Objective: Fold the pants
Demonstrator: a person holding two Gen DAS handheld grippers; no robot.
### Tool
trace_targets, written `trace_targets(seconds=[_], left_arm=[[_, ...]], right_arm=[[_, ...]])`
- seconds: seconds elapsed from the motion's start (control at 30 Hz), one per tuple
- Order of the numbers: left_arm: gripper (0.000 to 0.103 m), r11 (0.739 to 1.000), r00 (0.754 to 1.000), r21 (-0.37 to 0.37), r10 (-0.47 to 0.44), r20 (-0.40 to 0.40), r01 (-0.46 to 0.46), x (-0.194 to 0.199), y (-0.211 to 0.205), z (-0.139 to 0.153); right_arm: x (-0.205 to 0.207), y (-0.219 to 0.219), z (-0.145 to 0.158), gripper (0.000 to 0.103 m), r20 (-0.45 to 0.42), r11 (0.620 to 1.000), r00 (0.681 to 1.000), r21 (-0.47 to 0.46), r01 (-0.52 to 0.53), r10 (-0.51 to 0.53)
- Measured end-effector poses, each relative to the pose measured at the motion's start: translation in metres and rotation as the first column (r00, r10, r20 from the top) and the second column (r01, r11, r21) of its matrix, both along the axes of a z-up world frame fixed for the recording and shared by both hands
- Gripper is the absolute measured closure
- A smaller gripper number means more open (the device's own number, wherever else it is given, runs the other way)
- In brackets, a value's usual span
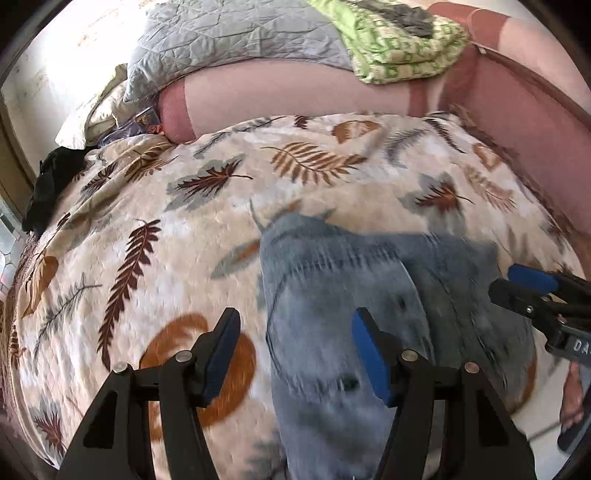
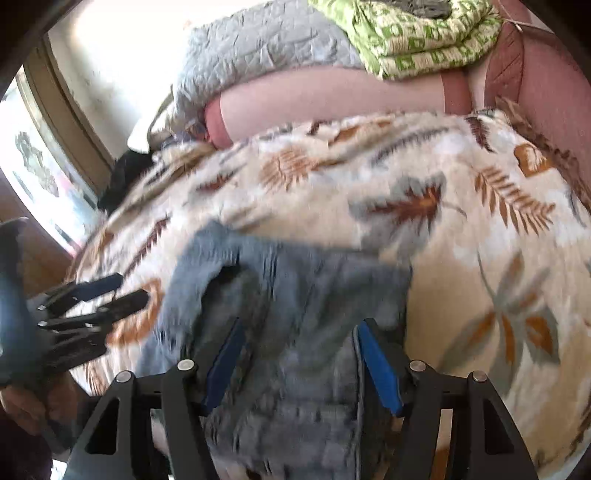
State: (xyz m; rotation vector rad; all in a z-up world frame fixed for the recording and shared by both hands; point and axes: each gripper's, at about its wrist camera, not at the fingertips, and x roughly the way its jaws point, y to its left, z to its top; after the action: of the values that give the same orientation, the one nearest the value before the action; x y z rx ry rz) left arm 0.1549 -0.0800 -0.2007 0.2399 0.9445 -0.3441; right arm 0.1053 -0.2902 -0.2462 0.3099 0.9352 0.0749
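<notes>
Blue-grey jeans [image 1: 351, 295] lie bunched on a leaf-patterned blanket [image 1: 184, 206], blurred by motion. My left gripper [image 1: 295, 354] is open above the jeans' left edge, holding nothing. My right gripper [image 2: 301, 365] is open over the jeans [image 2: 295, 288], with denim showing between the fingers but not pinched. The right gripper also shows at the right edge of the left wrist view [image 1: 532, 291]. The left gripper shows at the left of the right wrist view [image 2: 99, 299].
A pink headboard cushion [image 1: 295, 92] runs along the far side of the bed. A grey quilt [image 1: 240, 33] and a green patterned cloth [image 1: 399, 40] lie on it. A dark garment [image 1: 51, 184] sits at the bed's left edge, near a window.
</notes>
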Motion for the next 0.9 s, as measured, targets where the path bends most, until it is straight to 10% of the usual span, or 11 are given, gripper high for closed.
trace_targets(seconds=[0.1,0.47,0.9], left_arm=[[0.039,0.999,1.0,0.037,0.025,-0.002,-0.025,0.021,-0.013,-0.013],[0.03,0.992,0.991,0.092,0.094,-0.09,-0.085,0.066,-0.023,-0.067],[0.031,0.997,0.999,0.08,-0.02,-0.051,0.024,-0.048,0.01,-0.024]], right_arm=[[0.025,-0.003,-0.008,0.061,-0.018,1.0,1.0,0.016,0.024,-0.024],[0.062,-0.026,-0.063,0.06,-0.13,0.99,0.987,0.093,0.103,-0.09],[-0.025,0.013,-0.013,0.06,-0.098,0.993,0.991,0.076,-0.088,0.096]])
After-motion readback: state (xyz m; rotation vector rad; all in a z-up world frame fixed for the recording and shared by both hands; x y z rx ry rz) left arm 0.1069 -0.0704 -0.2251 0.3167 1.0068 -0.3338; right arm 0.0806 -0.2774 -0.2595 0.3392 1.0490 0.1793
